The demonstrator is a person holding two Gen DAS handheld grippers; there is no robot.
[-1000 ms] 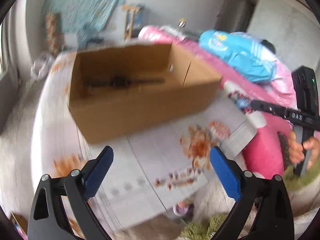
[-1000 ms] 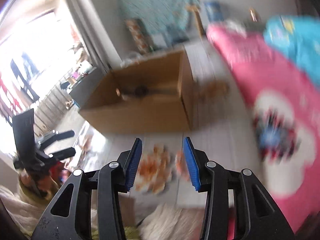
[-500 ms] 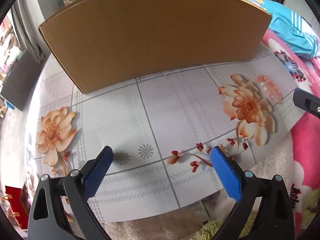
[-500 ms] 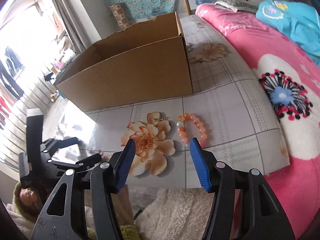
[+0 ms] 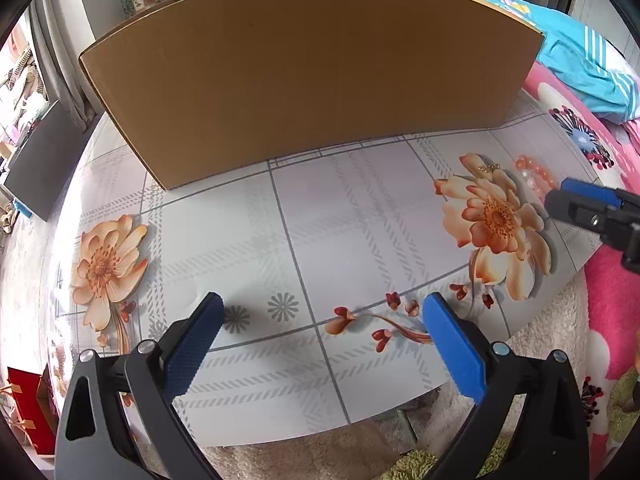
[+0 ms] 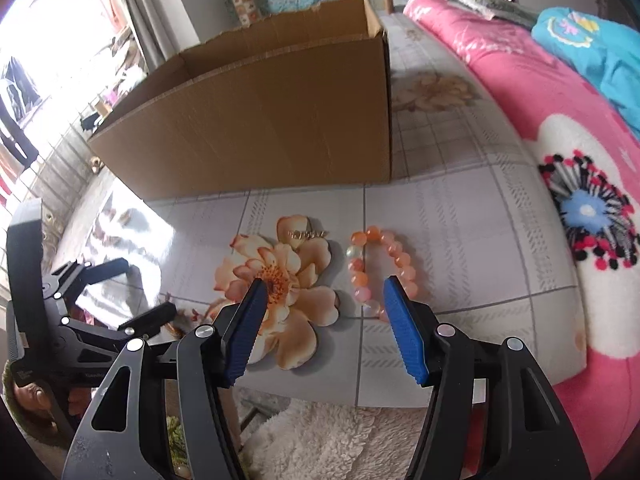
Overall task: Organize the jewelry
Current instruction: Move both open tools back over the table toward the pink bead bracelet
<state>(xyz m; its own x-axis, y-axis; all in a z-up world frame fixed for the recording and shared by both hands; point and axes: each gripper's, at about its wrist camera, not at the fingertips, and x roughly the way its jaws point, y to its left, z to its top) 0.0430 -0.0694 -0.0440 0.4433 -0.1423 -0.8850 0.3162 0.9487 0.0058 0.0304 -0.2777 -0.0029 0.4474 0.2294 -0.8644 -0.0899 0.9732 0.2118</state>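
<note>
- Floral-patterned bench [image 5: 320, 208], grey check with orange printed flowers; three of those flowers show in the left wrist view, two in the right.
- One cardboard box [image 6: 260, 120], open at the top, standing on the bench at its far side; contents cannot be told.
- One bead bracelet [image 6: 380, 268], orange and pale beads in a loop, lying flat on the bench just right of a printed flower, in front of the box's near right corner.
- One small gold piece [image 6: 306, 234], lying on a petal of that flower, just left of the bracelet and apart from it; too small to tell its kind.
- One right gripper [image 6: 324, 320], jaws spread and just been opening, nothing between the pads; its right fingertip sits over the bracelet's near edge, contact cannot be told.
- One left gripper [image 5: 320, 344], jaws spread wide, nothing between them, over bare bench well left of the bracelet.
- One pink flowered blanket [image 6: 560, 120] beside the bench, one blue garment [image 6: 600, 40] on it.
</note>
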